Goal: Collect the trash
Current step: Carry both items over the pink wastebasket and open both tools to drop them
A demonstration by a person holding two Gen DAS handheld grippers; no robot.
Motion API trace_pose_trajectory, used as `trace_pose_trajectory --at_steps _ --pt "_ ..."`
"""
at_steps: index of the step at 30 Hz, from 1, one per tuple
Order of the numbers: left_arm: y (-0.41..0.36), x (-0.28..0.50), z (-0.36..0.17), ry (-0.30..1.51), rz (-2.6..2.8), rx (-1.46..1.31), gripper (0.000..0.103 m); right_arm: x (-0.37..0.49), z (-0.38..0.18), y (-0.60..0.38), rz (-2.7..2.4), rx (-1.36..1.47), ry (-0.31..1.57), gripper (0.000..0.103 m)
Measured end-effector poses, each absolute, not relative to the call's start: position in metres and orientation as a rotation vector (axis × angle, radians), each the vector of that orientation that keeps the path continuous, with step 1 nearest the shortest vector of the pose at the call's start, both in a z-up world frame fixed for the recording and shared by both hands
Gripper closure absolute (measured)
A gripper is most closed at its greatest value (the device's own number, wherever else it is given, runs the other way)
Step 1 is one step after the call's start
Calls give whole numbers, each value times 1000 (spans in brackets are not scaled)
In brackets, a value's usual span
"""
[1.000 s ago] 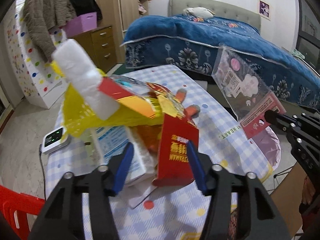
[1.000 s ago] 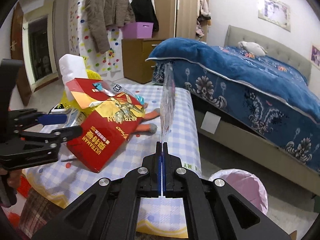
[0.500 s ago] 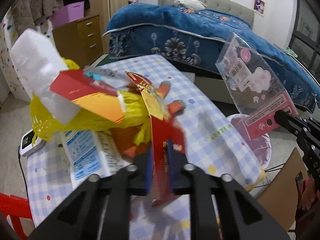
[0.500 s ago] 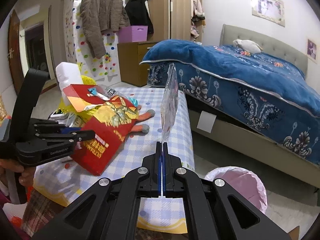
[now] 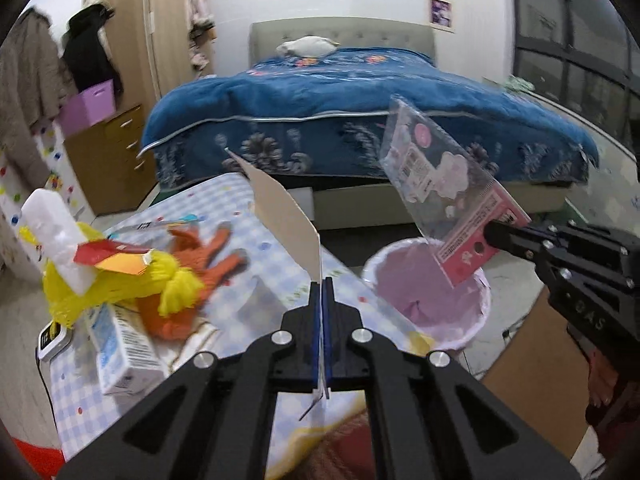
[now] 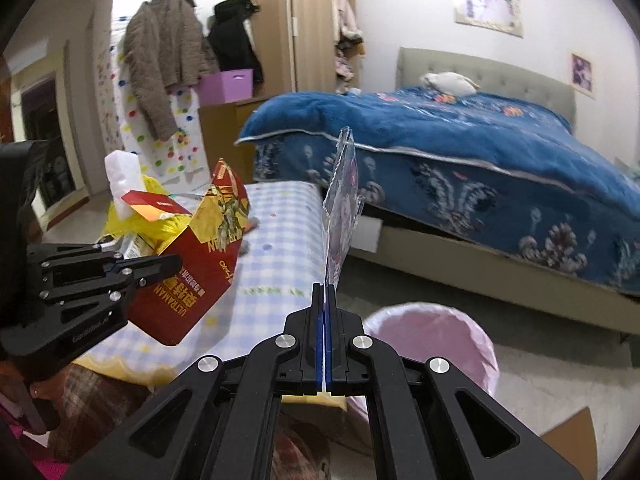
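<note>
My left gripper [image 5: 322, 286] is shut on a torn red Ultraman carton [image 6: 192, 276], lifted off the table; in the left wrist view I see its plain inner side [image 5: 284, 216]. My right gripper [image 6: 325, 290] is shut on a clear plastic packet with a pink header [image 5: 448, 188], held above the pink-lined trash bin [image 5: 424, 292] beside the table. The packet shows edge-on in the right wrist view [image 6: 340, 208]. The bin also shows there [image 6: 432, 340].
On the checked tablecloth [image 5: 276, 272] lie a yellow mesh bag with a white foam block [image 5: 56, 232], an orange toy [image 5: 200, 260], a blue-white box [image 5: 124, 344] and a small white device [image 5: 50, 336]. A blue bed [image 5: 360, 120] stands behind. A cardboard piece [image 5: 532, 368] is near the bin.
My left gripper closed on the red carton and lifted it off the table, swinging right toward the bin. My right gripper kept hold of the packet and moved over the bin.
</note>
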State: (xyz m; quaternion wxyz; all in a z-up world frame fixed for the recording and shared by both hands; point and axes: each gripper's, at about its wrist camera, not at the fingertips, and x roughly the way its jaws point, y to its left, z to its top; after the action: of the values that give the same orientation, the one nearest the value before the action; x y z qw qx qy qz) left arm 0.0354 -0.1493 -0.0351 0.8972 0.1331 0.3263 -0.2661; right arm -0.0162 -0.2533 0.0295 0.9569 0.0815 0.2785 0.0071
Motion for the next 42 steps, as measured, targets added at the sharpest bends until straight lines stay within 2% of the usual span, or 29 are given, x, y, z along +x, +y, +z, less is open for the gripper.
trace_pose_trajectory --at_steps 15,34,36,38,39,40,42 --pt "-216 27 -49 697 -688 322 103 -51 -10 -314 -151 239 626 103" --pt "-325 86 -93 788 -853 302 103 1 -75 -373 -231 314 737 103" --pt "-330 93 -97 793 -834 305 96 8 -82 -377 -238 320 739 101" --pt "-330 98 -98 799 -817 301 66 14 -91 -379 -253 316 763 89" --pt "-326 100 -98 795 -804 291 63 17 -98 -381 -273 319 782 79" --pt "-323 101 -97 796 -800 285 63 18 -101 -383 -282 327 790 75" --pt "-312 102 -96 807 -782 280 63 15 -105 -386 -286 355 801 75"
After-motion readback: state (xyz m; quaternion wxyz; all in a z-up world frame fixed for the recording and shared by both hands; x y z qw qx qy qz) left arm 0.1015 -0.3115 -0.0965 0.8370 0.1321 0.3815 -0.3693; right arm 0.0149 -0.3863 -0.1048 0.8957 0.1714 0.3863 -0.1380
